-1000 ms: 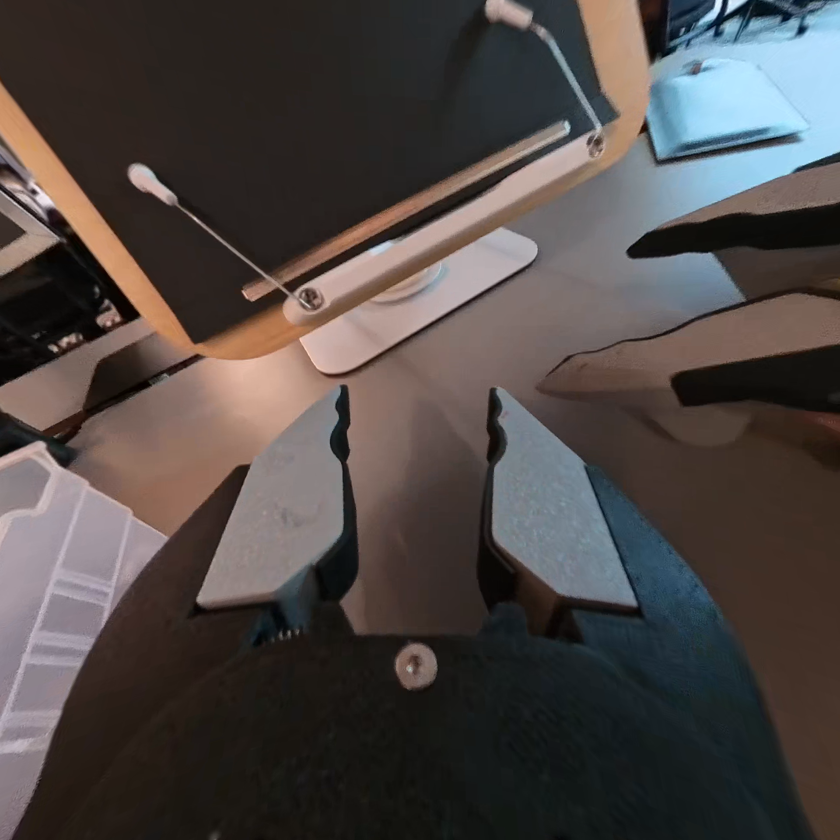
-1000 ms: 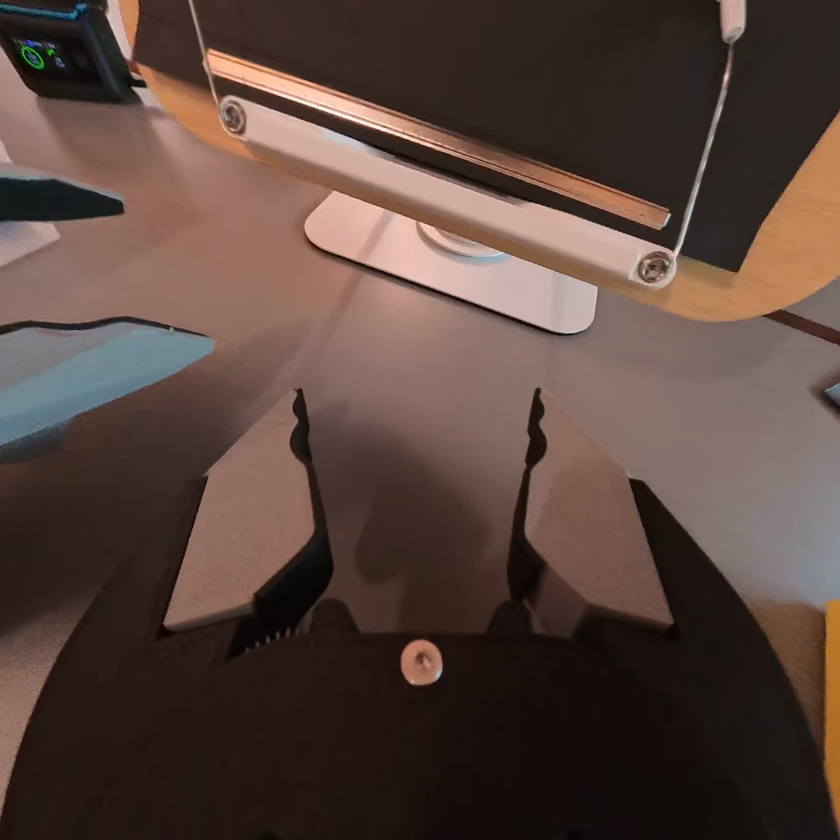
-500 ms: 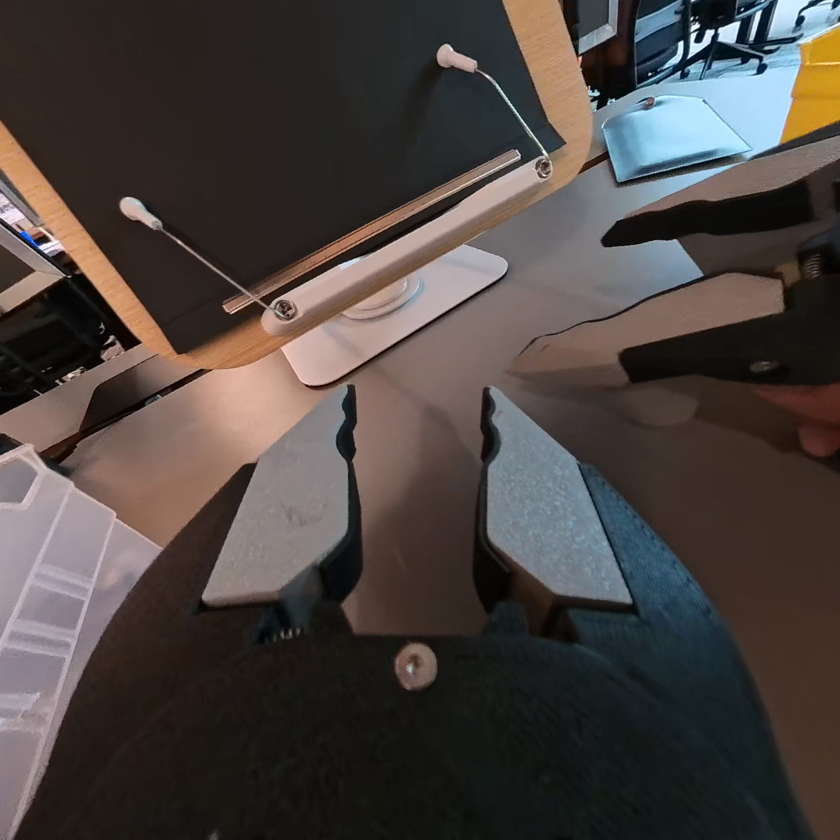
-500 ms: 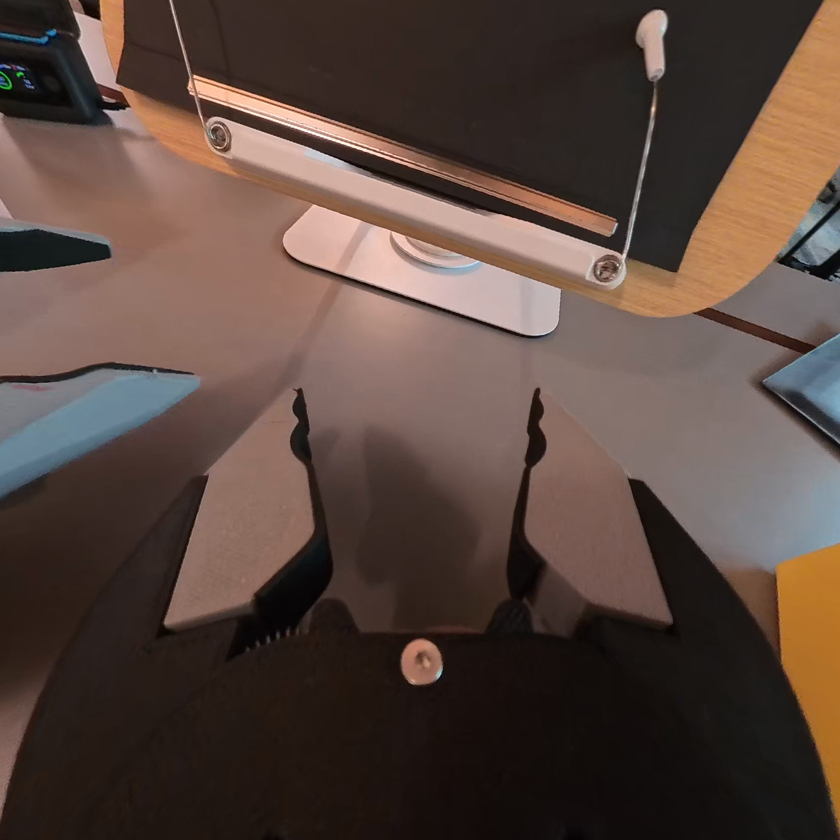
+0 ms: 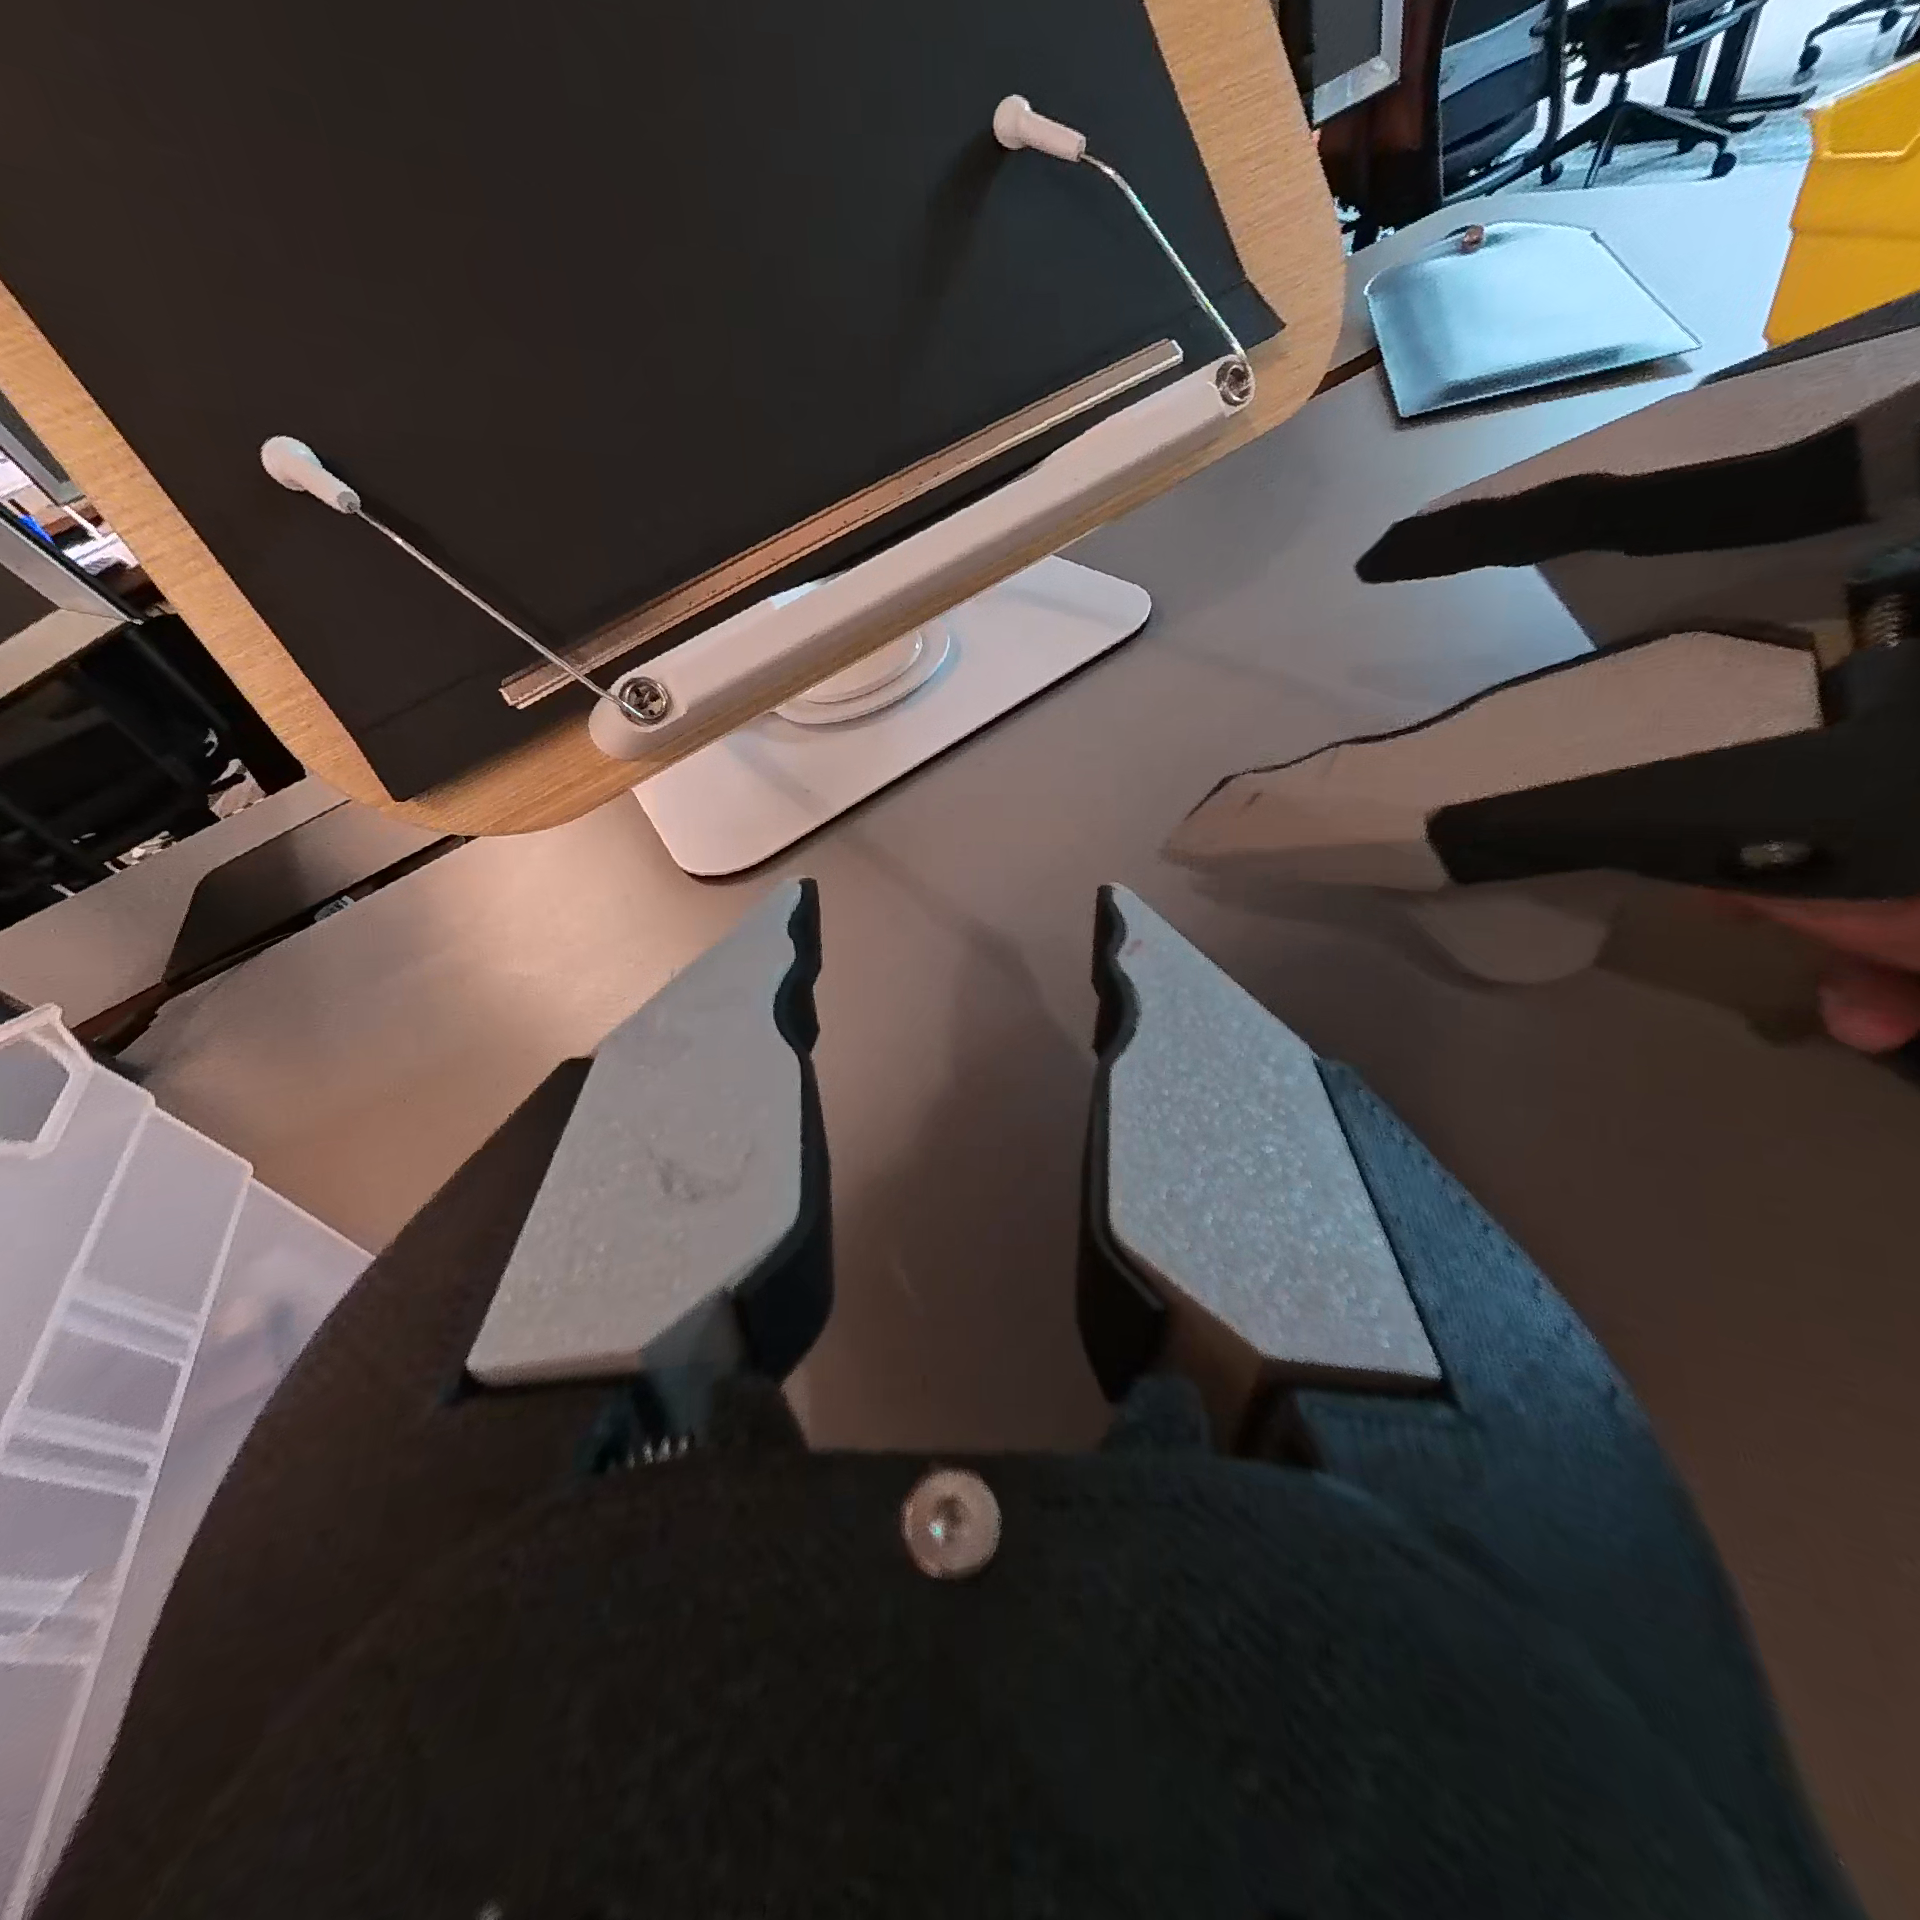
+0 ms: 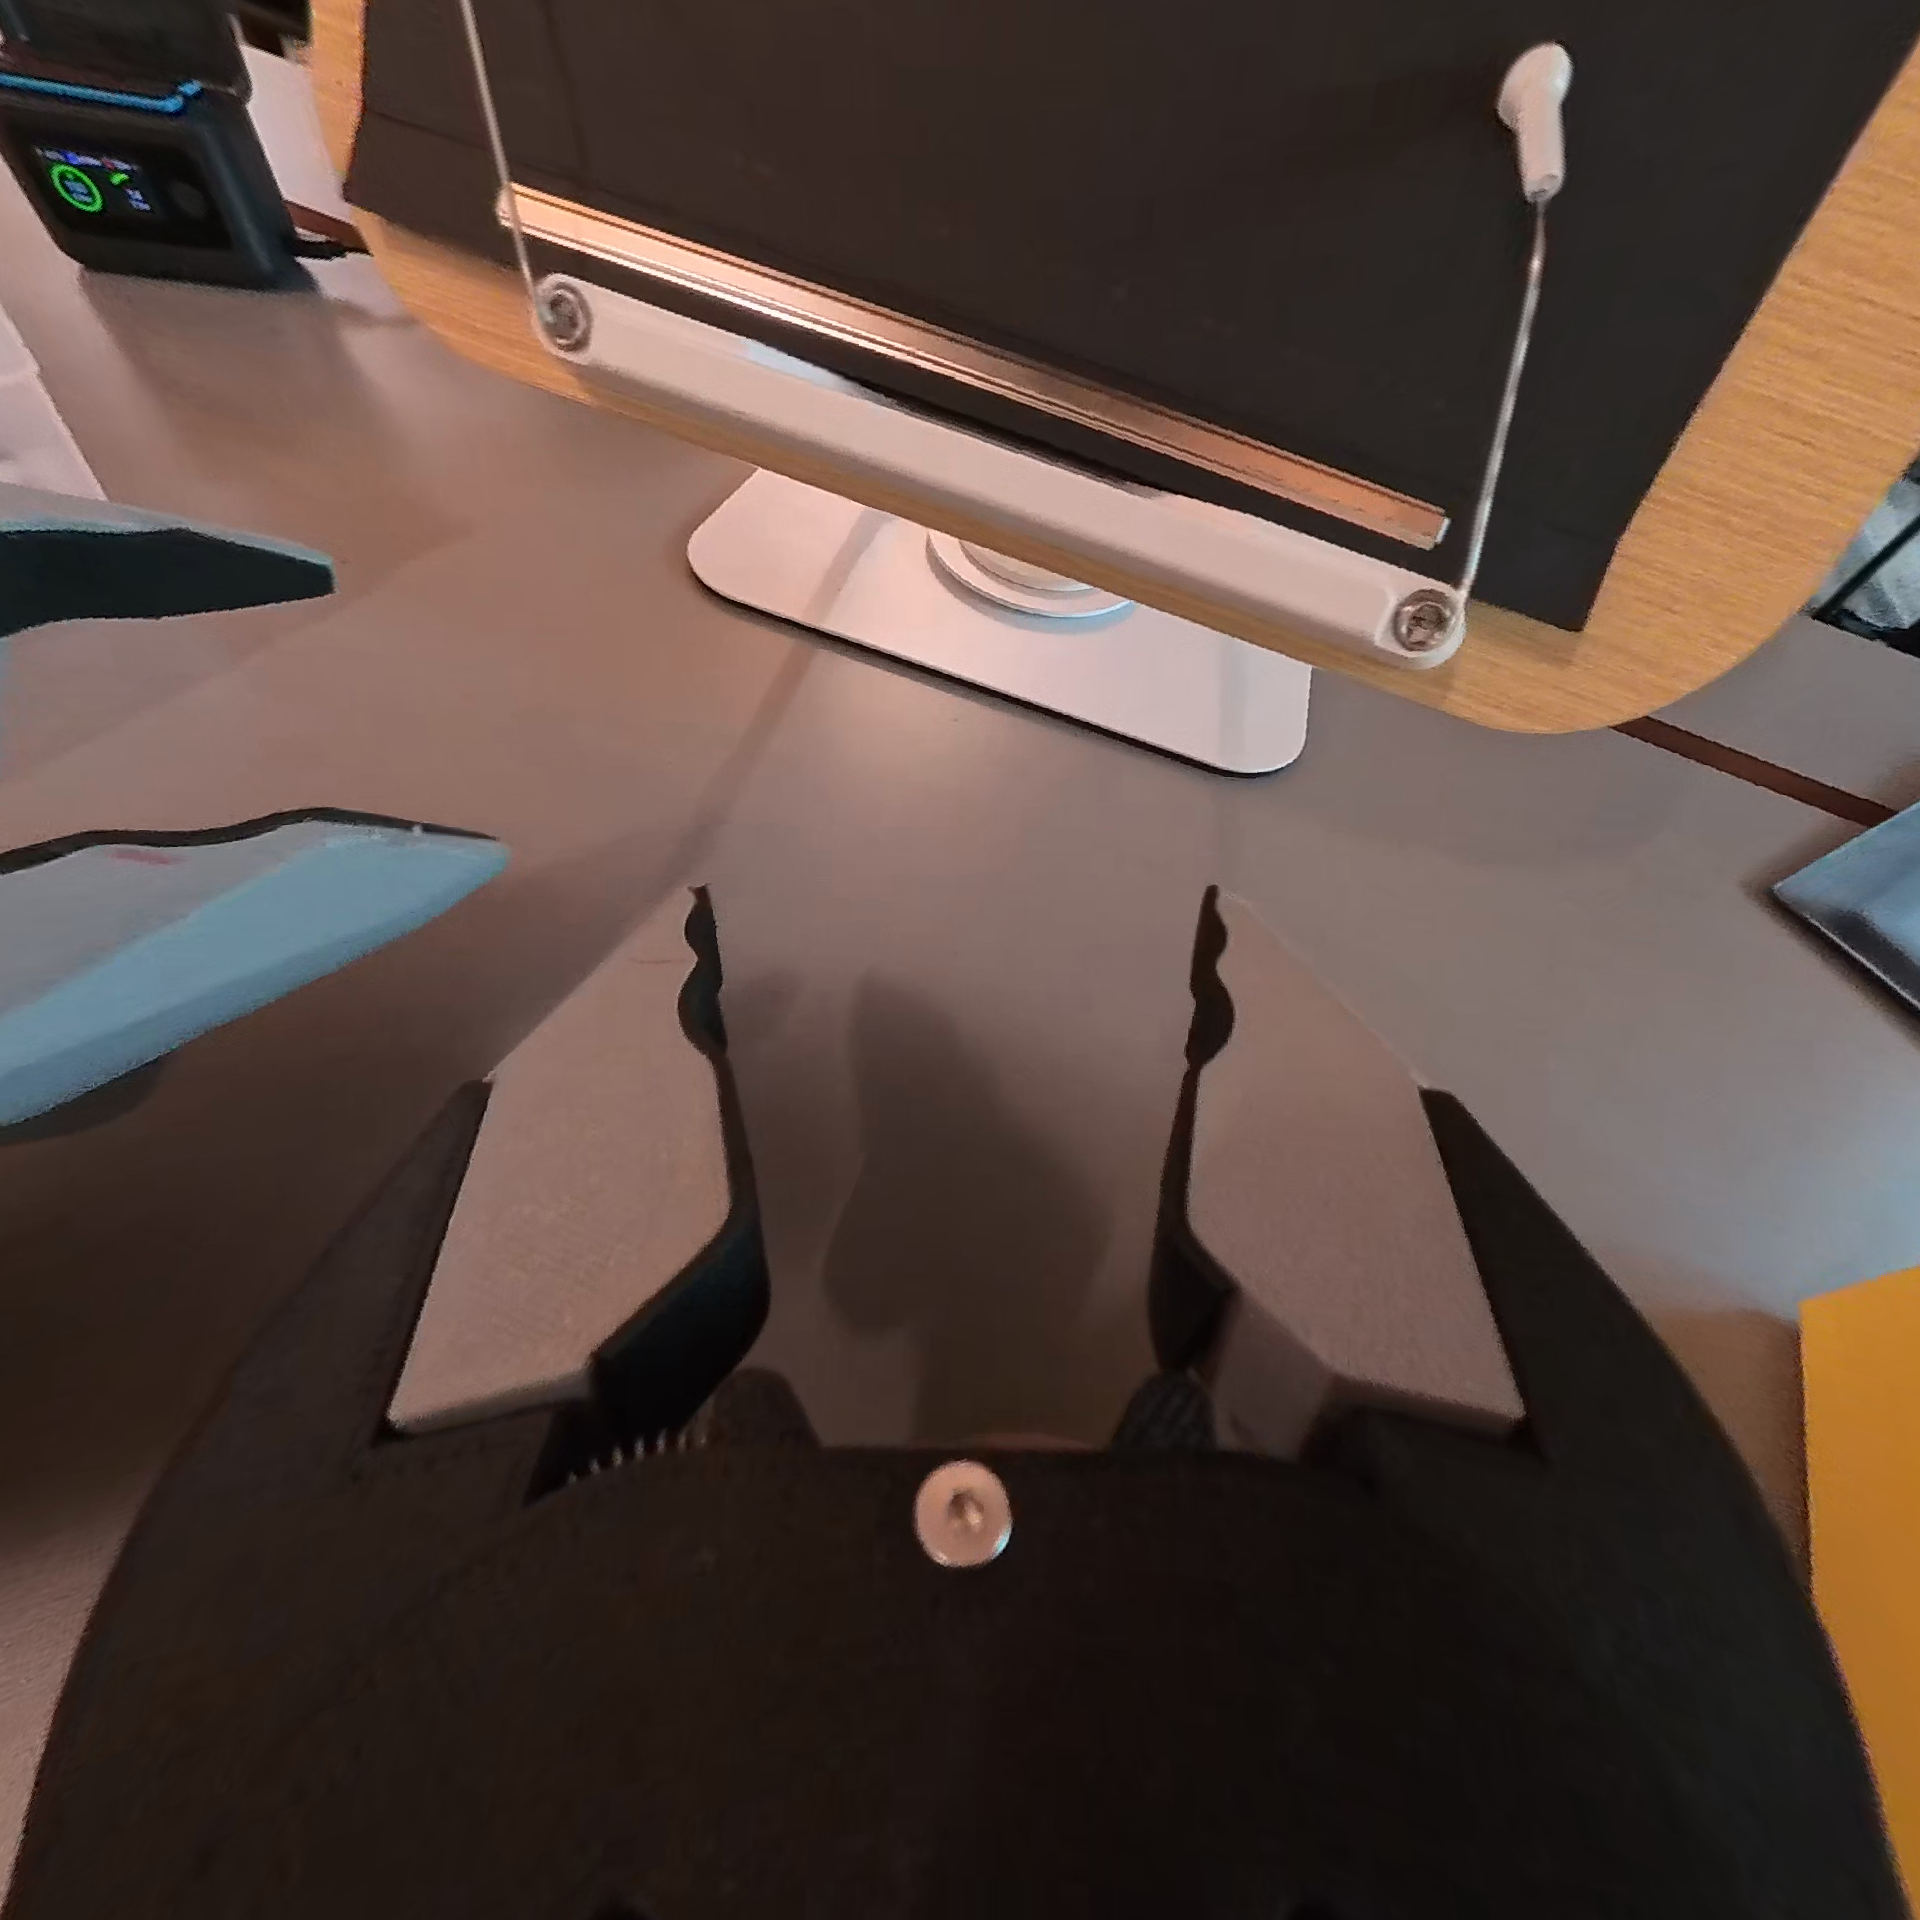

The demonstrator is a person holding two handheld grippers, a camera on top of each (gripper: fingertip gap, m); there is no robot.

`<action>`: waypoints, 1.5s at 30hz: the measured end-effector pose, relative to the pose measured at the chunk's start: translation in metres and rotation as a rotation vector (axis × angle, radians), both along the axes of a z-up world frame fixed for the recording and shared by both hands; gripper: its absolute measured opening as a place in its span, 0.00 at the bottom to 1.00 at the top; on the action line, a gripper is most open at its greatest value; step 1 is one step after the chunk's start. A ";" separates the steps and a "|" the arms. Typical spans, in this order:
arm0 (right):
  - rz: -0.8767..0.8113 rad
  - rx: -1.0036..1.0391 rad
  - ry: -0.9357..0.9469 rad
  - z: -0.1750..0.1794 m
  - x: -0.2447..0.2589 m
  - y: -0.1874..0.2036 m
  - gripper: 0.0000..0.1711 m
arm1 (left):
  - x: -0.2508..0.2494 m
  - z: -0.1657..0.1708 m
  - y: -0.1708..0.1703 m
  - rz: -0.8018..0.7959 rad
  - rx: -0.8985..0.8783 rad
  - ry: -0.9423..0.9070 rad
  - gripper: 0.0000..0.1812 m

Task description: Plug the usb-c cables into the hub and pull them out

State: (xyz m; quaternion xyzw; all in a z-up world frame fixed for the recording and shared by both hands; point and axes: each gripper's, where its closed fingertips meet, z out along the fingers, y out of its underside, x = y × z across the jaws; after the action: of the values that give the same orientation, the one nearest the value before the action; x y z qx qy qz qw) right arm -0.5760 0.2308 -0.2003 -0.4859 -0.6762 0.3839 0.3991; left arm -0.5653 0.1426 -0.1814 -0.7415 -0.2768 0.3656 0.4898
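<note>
Neither the hub nor any USB-C cable is visible in either wrist view; their direction from the grippers, their long axis and the nearer hand therefore cannot be determined, and locating them is judged to be the prerequisite for the coming move.

Left to right in the left wrist view: a translucent plastic organiser box [image 5: 94, 1299] with ribbed dividers occupies the left edge; the left gripper [image 5: 951, 940] hangs over the matte grey-brown table [image 5: 1039, 821], jaws parted and empty, its fingers [image 5: 665, 1174] faced with grainy grey pads on black printed bodies, tips notched; beyond it stands a book stand [image 5: 1262, 156], a wood-grain board with rounded corners, a dark panel resting against it, a white ledge bar [image 5: 935, 561] with two wire page holders, and a flat white base [image 5: 935, 717]; at the right edge the right gripper [image 5: 1288, 707] enters sideways, jaws spread, with a fingertip of the person's hand [image 5: 1870, 1013] below it and a small white disc-like object [image 5: 1517, 935], unidentifiable, beneath its lower finger.

In the right wrist view: a small dark device with a lit screen [image 6: 135, 197] sits far left; the left gripper [image 6: 416, 717] shows sideways; the right gripper [image 6: 951, 914] is released, holding nothing; a yellow object [image 6: 1860, 1507] lies at the right edge.
</note>
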 end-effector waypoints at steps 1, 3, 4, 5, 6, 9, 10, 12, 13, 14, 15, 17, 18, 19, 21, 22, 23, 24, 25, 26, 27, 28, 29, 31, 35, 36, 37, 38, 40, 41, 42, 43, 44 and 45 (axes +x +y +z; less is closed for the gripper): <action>0.006 0.007 0.002 0.000 0.001 -0.002 0.51 | 0.000 0.000 0.000 -0.001 0.000 0.004 0.28; 0.018 0.025 0.003 0.000 0.002 -0.006 0.51 | 0.001 0.001 0.001 -0.006 0.000 0.009 0.27; 0.023 0.032 0.003 -0.001 0.002 -0.008 0.50 | 0.002 0.001 0.001 -0.008 -0.001 0.011 0.27; 0.028 0.038 0.003 -0.001 0.003 -0.010 0.50 | 0.002 0.001 0.001 -0.009 0.001 0.010 0.27; 0.034 0.042 0.003 -0.001 0.003 -0.011 0.50 | 0.002 0.001 0.001 -0.009 0.003 0.009 0.27; 0.042 0.041 0.002 -0.001 0.005 -0.014 0.49 | 0.001 0.001 0.000 -0.007 0.009 0.002 0.27; 0.043 0.038 0.001 -0.001 0.005 -0.014 0.49 | 0.001 0.001 0.000 -0.007 0.012 0.002 0.27; 0.045 0.028 -0.003 -0.001 0.005 -0.013 0.49 | 0.001 0.002 0.000 -0.008 0.012 0.004 0.26; 0.045 0.023 -0.004 -0.001 0.005 -0.013 0.49 | 0.001 0.001 0.000 -0.008 0.009 0.005 0.26; 0.045 0.019 -0.005 -0.001 0.005 -0.013 0.48 | 0.001 0.001 0.000 -0.008 0.004 0.006 0.26; 0.047 0.016 -0.007 -0.002 0.005 -0.013 0.48 | 0.002 0.001 0.000 -0.010 0.002 0.008 0.26; 0.051 0.014 -0.011 -0.002 0.005 -0.014 0.47 | 0.002 0.001 0.001 -0.014 -0.004 0.011 0.26; 0.052 0.015 -0.012 -0.002 0.005 -0.014 0.47 | 0.002 0.001 0.001 -0.015 -0.007 0.013 0.26; 0.054 0.017 -0.013 -0.003 0.005 -0.014 0.47 | 0.003 0.001 0.001 -0.015 -0.008 0.014 0.26; 0.056 0.020 -0.014 -0.003 0.005 -0.014 0.47 | 0.003 0.001 0.001 -0.015 -0.007 0.014 0.26; 0.057 0.020 -0.015 -0.003 0.005 -0.014 0.46 | 0.002 0.001 0.001 -0.015 -0.005 0.013 0.25; 0.057 0.020 -0.016 -0.003 0.005 -0.014 0.46 | 0.002 0.001 0.001 -0.014 -0.002 0.011 0.25; 0.057 0.019 -0.016 -0.003 0.005 -0.014 0.46 | 0.002 0.001 0.001 -0.014 0.000 0.009 0.25; 0.057 0.017 -0.016 -0.003 0.005 -0.014 0.46 | 0.002 0.001 0.000 -0.014 0.002 0.008 0.26; 0.058 0.016 -0.016 -0.003 0.005 -0.014 0.46 | 0.002 0.001 0.000 -0.014 0.003 0.008 0.25; 0.060 0.015 -0.017 -0.003 0.005 -0.015 0.46 | 0.002 0.001 0.000 -0.014 0.003 0.008 0.25; 0.064 0.015 -0.019 -0.003 0.005 -0.015 0.45 | 0.002 0.001 0.000 -0.014 0.002 0.008 0.25; 0.069 0.016 -0.022 -0.004 0.005 -0.016 0.44 | 0.002 0.001 0.001 -0.014 0.001 0.009 0.25; 0.073 0.022 -0.025 -0.005 0.005 -0.017 0.44 | 0.002 0.001 0.001 -0.015 -0.002 0.012 0.25; 0.081 0.032 -0.027 -0.005 0.006 -0.018 0.43 | 0.003 0.001 0.001 -0.016 -0.007 0.016 0.25; 0.083 0.033 -0.028 -0.006 0.006 -0.019 0.43 | 0.003 0.001 0.001 -0.016 -0.007 0.017 0.25; 0.083 0.034 -0.029 -0.006 0.006 -0.019 0.43 | 0.003 0.001 0.001 -0.016 -0.007 0.016 0.25; 0.084 0.034 -0.028 -0.006 0.006 -0.019 0.43 | 0.003 0.001 0.001 -0.017 -0.010 0.016 0.25; 0.087 0.032 -0.030 -0.006 0.006 -0.019 0.42 | 0.003 0.001 0.001 -0.017 -0.011 0.016 0.25; 0.087 0.032 -0.032 -0.006 0.006 -0.019 0.42 | 0.003 0.001 0.001 -0.017 -0.011 0.018 0.25; 0.087 0.031 -0.032 -0.006 0.006 -0.019 0.42 | 0.003 0.001 0.001 -0.017 -0.012 0.019 0.25; 0.088 0.030 -0.032 -0.006 0.006 -0.019 0.42 | 0.003 0.001 0.001 -0.017 -0.014 0.020 0.25; 0.088 0.030 -0.032 -0.006 0.006 -0.019 0.42 | 0.004 0.001 0.001 -0.018 -0.017 0.021 0.25; 0.088 0.030 -0.031 -0.006 0.006 -0.019 0.42 | 0.004 0.001 0.001 -0.018 -0.020 0.023 0.25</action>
State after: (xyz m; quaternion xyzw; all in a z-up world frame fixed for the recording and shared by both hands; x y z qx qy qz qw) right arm -0.5697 0.2115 -0.2061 -0.4557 -0.7086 0.3832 0.3786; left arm -0.5614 0.1440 -0.1809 -0.7445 -0.2607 0.3724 0.4889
